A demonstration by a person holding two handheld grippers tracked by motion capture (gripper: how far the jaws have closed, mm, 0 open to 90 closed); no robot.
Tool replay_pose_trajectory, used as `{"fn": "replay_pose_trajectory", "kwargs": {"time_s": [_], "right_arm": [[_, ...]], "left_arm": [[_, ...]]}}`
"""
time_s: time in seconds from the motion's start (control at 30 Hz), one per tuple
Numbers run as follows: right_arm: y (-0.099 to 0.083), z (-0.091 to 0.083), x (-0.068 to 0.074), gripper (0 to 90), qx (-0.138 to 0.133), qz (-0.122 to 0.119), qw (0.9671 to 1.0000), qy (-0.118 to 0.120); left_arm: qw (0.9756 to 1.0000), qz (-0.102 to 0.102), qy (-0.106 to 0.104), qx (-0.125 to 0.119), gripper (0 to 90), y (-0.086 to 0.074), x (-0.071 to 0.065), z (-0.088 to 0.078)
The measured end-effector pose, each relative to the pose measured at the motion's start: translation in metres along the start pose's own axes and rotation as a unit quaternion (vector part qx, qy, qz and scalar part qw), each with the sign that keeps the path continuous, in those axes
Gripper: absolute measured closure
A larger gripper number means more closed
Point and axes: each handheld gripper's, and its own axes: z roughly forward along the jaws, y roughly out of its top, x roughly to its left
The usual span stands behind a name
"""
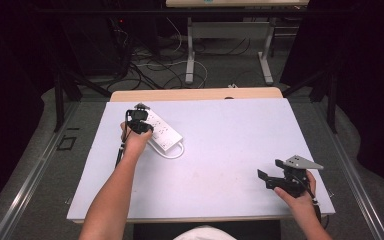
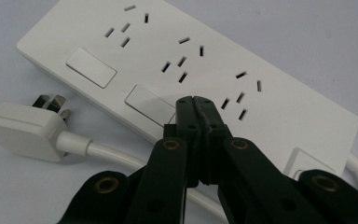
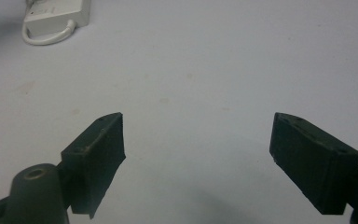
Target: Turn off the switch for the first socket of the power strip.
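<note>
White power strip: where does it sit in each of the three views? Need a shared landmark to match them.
High view: the white rectangular plastic power strip lies left of centre on the table, under the shut left gripper.
Left gripper view: power strip spans the upper picture diagonally, the gripper above its switches.
Right gripper view: one end of the power strip sits at the top left corner.
Shared landmark: its looped white cable.

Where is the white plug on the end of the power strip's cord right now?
In the left gripper view, the white plug lies flat on the pale table, left of the shut left gripper, beside the white power strip, prongs toward it.
</note>
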Motion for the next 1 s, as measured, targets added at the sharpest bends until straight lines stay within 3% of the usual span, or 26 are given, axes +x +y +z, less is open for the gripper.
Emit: {"fn": "replay_pose_trajectory", "kwargs": {"time_s": [1.0], "right_arm": [[0.001,0.0,0.0,17.3,-0.001,-0.002,1.0,0.002]], "left_arm": [[0.9993,-0.006,-0.023,-0.029,87.5,0.0,-0.001,-0.023]]}}
